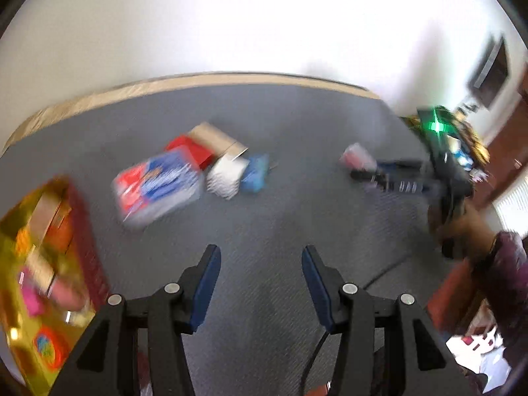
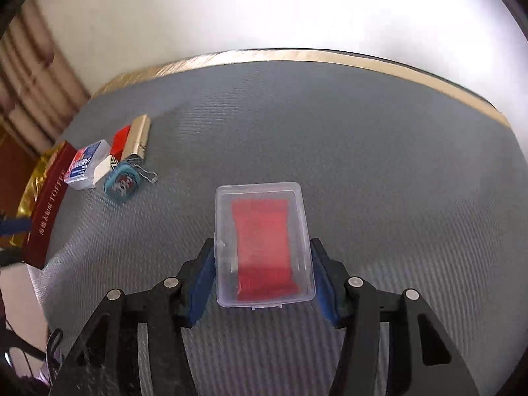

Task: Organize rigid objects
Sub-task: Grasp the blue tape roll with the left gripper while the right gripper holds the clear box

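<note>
My right gripper (image 2: 262,242) is shut on a clear plastic case (image 2: 262,244) with a red deck inside; the blue pads press on its two long sides just above the grey mat (image 2: 379,165). In the blurred left wrist view that case (image 1: 355,157) shows at the far right in front of the person's hand (image 1: 462,227). My left gripper (image 1: 260,250) hangs open over bare mat with nothing between its fingers. A cluster lies at the left: a clear case of blue cards (image 2: 86,165), a red box (image 2: 119,138), a gold box (image 2: 137,137), a white piece (image 2: 103,169) and a teal round keyring (image 2: 121,181).
A dark red toffee box (image 2: 48,211) with a gold-lined inside (image 1: 43,264) holding small colourful items stands at the mat's left edge. A tan table rim (image 2: 330,54) runs along the far side before a white wall. Cluttered things sit off the mat's right end (image 1: 462,151).
</note>
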`<state>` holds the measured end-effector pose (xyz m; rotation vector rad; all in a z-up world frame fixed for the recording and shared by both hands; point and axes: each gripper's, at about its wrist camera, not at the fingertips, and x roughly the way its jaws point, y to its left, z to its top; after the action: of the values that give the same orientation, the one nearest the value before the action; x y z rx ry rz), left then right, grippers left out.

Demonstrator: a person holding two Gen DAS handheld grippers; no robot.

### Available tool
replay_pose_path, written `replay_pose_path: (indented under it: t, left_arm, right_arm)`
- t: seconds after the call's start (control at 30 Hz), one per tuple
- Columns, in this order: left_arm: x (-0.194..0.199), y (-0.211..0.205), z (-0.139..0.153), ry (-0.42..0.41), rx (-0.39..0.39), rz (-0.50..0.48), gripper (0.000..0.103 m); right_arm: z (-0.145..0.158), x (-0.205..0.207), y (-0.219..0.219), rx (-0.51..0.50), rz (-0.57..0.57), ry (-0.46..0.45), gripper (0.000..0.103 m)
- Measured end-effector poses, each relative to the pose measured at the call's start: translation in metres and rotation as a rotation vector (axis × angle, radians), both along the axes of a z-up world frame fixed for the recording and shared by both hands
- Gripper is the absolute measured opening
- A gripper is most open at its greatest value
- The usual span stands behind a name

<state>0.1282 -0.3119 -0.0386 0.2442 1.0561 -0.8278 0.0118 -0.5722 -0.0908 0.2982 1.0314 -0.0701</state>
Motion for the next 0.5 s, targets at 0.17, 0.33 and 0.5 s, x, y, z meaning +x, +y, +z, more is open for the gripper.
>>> replay_pose_path:
  t: [0.17, 0.33, 0.5]
  left_arm:
    - [0.023, -0.058, 0.01, -0.052, 0.036, -0.074, 0.052]
    - [0.055, -0.101, 0.002, -0.064, 0.089, -0.154, 0.052]
    - [0.074, -0.119, -0.022, -0.069, 0.219, -0.185, 0.052]
  right_arm:
    - [-0.005, -0.013, -0.01, 0.034, -0.039, -0.059, 0.052]
    - [-0.004, -0.035, -0.02, 0.081, -0.071, -0.111, 0.053]
    - [0.0, -0.054, -0.032, 0.104, -0.076, -0.135, 0.053]
